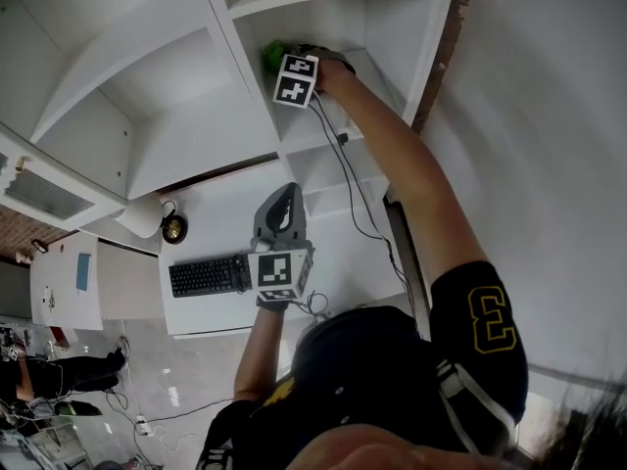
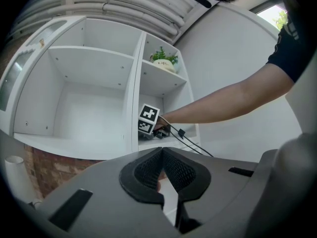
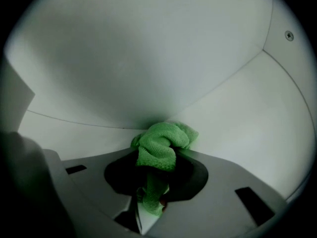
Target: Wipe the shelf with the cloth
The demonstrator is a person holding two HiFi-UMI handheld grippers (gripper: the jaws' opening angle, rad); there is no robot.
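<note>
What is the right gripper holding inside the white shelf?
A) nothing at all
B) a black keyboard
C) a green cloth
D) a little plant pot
C: in its own view, the right gripper has its jaws shut on a bunched green cloth inside the shelf.

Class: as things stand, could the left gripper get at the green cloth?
Probably not. The cloth is clamped in the right gripper, deep inside a narrow shelf compartment whose opening that arm largely fills; the left gripper hangs outside.
</note>
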